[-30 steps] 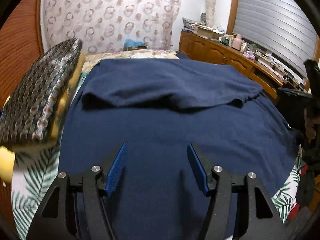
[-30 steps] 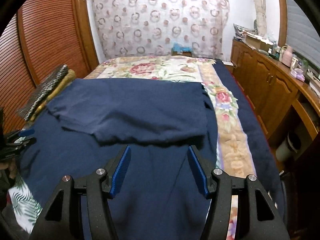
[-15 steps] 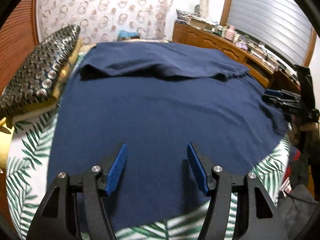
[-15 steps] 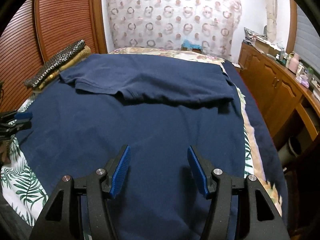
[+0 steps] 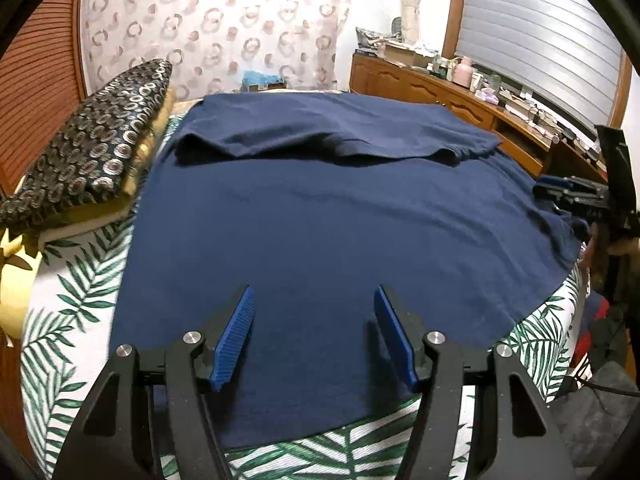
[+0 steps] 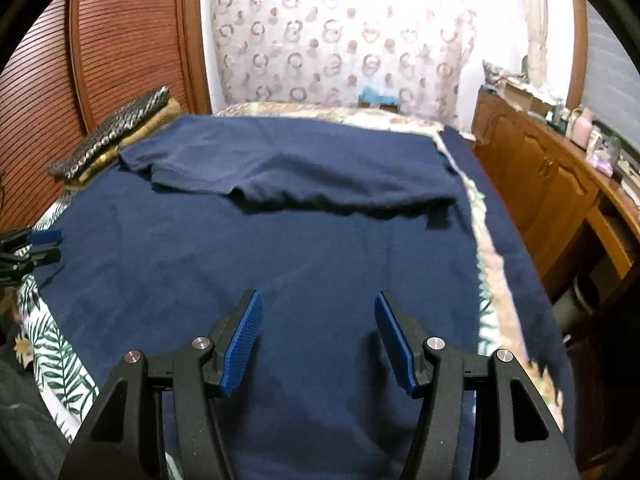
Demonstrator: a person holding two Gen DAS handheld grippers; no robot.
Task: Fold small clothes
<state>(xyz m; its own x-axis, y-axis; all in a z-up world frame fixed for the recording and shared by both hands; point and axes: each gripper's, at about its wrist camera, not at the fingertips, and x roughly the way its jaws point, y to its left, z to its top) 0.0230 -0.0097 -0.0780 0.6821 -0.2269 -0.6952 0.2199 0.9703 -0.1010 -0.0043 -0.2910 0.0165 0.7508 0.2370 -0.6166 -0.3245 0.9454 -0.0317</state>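
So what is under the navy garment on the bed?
Around the navy garment, a leaf-print sheet shows at the near and left edges, and a floral cover along the right. What lies beneath its middle is covered.

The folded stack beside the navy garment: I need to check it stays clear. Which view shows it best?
Left wrist view: the folded stack is large, its patterned top layer and yellow layers clear. Right wrist view shows it small and edge-on by the louvered door.

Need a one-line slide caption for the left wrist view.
Open left gripper above a navy shirt, far part folded over, on a leaf-print bedsheet.
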